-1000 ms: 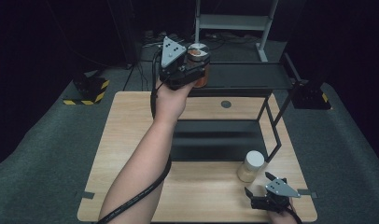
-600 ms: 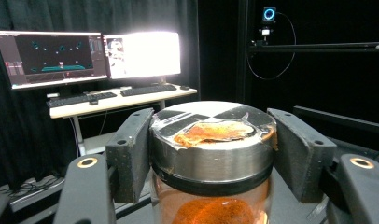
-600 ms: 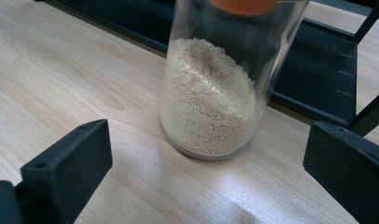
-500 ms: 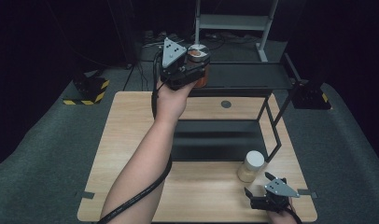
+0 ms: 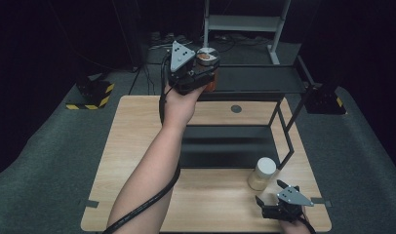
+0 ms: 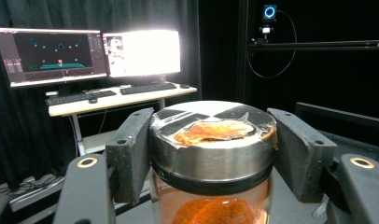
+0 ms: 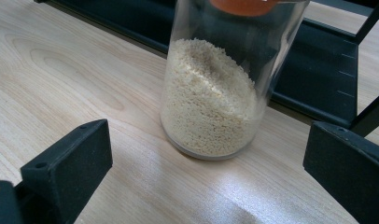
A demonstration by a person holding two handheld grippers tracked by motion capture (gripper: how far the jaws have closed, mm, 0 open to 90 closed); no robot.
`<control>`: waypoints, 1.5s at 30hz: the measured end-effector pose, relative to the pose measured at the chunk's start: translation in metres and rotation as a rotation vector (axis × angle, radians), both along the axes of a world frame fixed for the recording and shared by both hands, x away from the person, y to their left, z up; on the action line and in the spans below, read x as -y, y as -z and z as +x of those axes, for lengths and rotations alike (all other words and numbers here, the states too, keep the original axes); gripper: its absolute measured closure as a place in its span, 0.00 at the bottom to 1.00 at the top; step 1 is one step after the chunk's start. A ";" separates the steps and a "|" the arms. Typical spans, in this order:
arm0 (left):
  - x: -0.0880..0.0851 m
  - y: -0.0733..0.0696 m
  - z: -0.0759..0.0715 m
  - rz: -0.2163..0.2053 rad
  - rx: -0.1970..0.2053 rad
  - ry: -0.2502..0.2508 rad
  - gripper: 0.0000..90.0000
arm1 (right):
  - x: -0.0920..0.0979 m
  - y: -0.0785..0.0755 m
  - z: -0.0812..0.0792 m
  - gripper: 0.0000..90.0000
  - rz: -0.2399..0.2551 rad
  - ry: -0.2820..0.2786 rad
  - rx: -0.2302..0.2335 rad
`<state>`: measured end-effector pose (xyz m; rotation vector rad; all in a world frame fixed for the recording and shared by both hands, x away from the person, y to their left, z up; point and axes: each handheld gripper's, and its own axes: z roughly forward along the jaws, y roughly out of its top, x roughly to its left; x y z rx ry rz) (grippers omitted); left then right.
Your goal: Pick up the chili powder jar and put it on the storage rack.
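Jaws of left gripper pinch the spice jar by its metal lid, above the rack's top shelf; glass, likely slippery, fragile; right gripper spread.

No legible text, label, brand or number appeared anywhere; the two monitors at ten o'clock in the left gripper view glowed too blurred to read.

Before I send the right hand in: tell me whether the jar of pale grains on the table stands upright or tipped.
Upright. The jar of pale grains rests flat on its base on the table, lid on top, untouched.
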<state>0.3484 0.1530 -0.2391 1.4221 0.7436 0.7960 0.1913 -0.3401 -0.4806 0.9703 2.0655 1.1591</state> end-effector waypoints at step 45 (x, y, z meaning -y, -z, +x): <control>-0.002 0.004 -0.044 0.037 0.005 -0.037 0.00 | -0.001 0.000 0.000 0.00 -0.010 -0.006 0.001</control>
